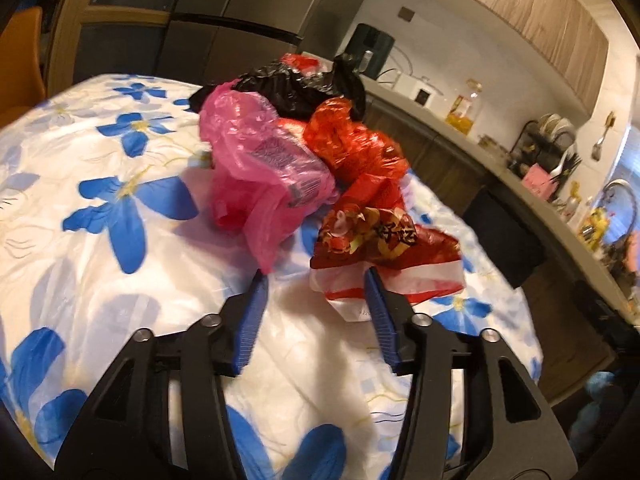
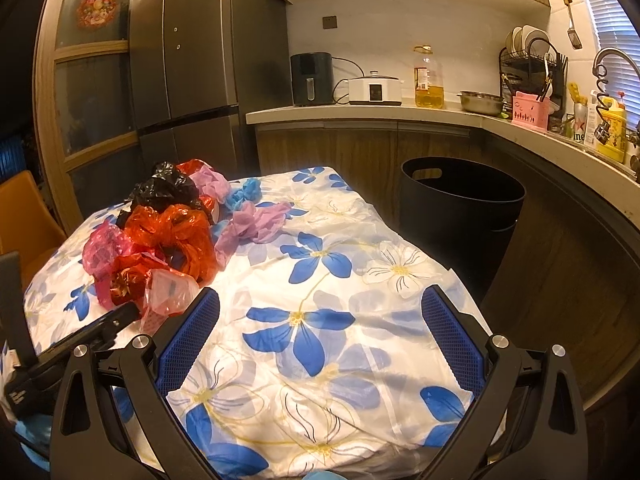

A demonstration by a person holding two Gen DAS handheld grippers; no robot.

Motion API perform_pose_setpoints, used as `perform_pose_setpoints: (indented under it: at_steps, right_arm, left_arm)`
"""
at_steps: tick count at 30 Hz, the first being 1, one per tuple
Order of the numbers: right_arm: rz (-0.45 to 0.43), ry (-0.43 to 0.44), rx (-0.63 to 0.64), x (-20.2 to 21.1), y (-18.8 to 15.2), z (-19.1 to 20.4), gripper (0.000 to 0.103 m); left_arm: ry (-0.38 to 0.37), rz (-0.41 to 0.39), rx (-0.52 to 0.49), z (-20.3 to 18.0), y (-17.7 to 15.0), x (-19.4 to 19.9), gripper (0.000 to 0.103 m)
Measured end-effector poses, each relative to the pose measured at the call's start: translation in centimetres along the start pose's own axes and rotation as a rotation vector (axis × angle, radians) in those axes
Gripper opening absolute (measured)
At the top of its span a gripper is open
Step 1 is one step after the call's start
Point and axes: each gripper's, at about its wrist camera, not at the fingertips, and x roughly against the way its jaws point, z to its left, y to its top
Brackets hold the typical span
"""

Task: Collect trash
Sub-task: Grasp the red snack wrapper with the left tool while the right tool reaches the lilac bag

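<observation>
Beside the black round plastic bin (image 2: 460,204), red-and-white crumpled plastic bag (image 1: 384,264) probably touches left gripper (image 1: 316,280), jaws apart, unclamped; right gripper (image 2: 320,300) gapes empty; close squarely.

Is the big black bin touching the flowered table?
Cannot tell. In the right wrist view the black bin stands behind the table, whose edge hides any gap.
</observation>
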Motion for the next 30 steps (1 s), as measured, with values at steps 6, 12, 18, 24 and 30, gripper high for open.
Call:
perform_pose_setpoints:
  at_steps: [6, 12, 18, 24, 30]
  right_arm:
    - [0.019, 0.007, 0.003, -1.6, 0.1, 0.1, 0.098]
    - [0.037, 0.003, -0.011, -3.0, 0.2, -0.4, 0.098]
    - [0.05, -0.012, -0.036, -4.2, 0.4, -1.6, 0.098]
    - [0.052, -0.036, -0.072, -4.5, 0.5, -3.6, 0.098]
    - [0.064, -0.052, -0.103, -4.8, 0.2, -5.4, 0.098]
  left_arm:
    - [-0.083, 0.02, 0.013, -0.6, 0.1, -1.2, 0.053]
    - [-0.109, 0.021, -0.04, -2.4, 0.5, -2.1, 0.059]
    - [-0.104, 0.043, -0.117, -5.1, 0.8, -3.3, 0.059]
    - [-0.092, 0.075, -0.172, -7.8, 0.9, -5.3, 0.059]
    - [-0.057, 0.109, -0.222, -10.3, 0.9, -8.2, 0.043]
